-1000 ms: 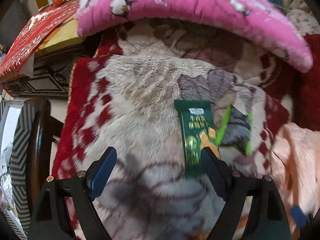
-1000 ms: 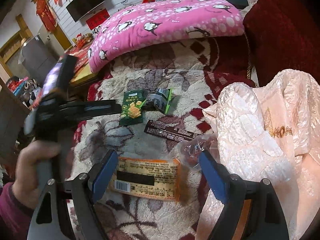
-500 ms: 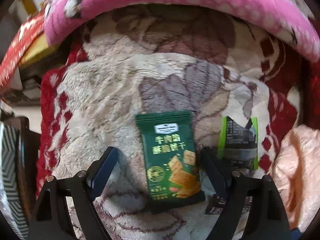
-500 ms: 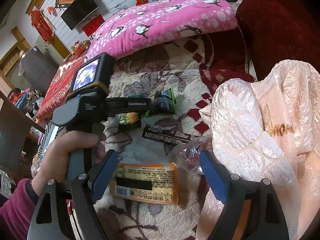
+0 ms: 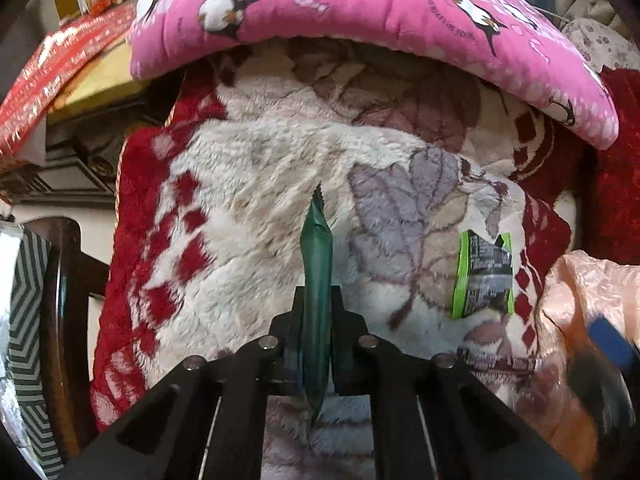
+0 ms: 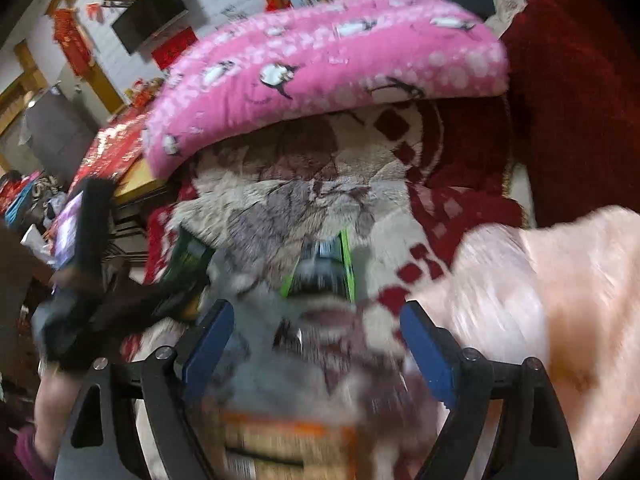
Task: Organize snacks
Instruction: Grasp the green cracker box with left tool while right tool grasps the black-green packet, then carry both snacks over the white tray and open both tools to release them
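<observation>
You are looking down at a plush blanket [image 5: 248,168] with a long pillow [image 5: 360,12] lying across its far edge. A snack packet [image 5: 318,280] is standing on edge at the centre, pinched in your left gripper [image 5: 316,328]. A second packet [image 5: 482,276] is lying flat to its right, well apart. A quilted cloth [image 5: 576,288] is lying at the blanket's right side. Nearer you than the second packet, a long bar wrapper [image 5: 496,358] is lying crosswise.

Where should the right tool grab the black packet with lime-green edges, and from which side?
Take the black packet with lime-green edges across its narrow width, one finger on each green side seam, coming down from above. It lies flat on the plush blanket, so a side approach finds no edge.
</observation>
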The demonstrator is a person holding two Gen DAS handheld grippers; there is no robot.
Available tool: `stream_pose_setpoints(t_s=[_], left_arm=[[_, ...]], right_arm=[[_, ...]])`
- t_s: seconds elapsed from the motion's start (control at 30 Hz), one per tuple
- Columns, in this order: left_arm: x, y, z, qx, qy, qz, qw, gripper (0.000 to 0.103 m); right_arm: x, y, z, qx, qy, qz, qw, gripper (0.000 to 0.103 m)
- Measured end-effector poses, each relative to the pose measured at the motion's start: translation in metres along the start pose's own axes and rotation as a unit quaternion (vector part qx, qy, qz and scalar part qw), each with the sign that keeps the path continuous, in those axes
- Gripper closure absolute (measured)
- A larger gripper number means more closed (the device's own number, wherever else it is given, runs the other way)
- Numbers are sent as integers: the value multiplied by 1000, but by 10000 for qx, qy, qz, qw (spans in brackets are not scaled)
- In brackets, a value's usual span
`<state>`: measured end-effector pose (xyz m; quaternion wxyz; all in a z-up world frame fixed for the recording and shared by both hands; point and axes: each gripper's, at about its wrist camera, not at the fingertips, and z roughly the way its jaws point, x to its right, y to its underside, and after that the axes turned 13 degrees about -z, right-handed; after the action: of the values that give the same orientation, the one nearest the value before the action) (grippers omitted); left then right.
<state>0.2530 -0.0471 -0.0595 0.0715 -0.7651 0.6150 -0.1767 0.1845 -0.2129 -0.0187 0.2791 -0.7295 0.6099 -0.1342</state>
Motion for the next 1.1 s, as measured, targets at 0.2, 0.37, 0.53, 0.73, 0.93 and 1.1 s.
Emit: stream_pose_setpoints(t_s=[0.2,0.37,0.53,0.73,0.93,1.1], left_arm=[[-35,-3,-4,-252,387,-291,9985,94],[-47,5,-15,-162,225,-238,9993,94],[-51,11,-25,-5,48,-38,10000,94],[-56,26,-40,134,-26,5,9999,94],[-66,45,-61,332,-162,-18,9993,94],[-81,66,-81,449,-253,-76,9986,94]], right_arm=[[-12,-28,52,-280,300,-454,9981,15],[-13,-24,79,-386,516,-509,9966,16],[-6,-15,92,-550,371,-355,9972,64],[-11,-3,43,-126,200,-505,9984,66],[-35,21,-2,-19,-181,-702,9974,66],[-70,39,-16,3,-281,-848,9960,66]])
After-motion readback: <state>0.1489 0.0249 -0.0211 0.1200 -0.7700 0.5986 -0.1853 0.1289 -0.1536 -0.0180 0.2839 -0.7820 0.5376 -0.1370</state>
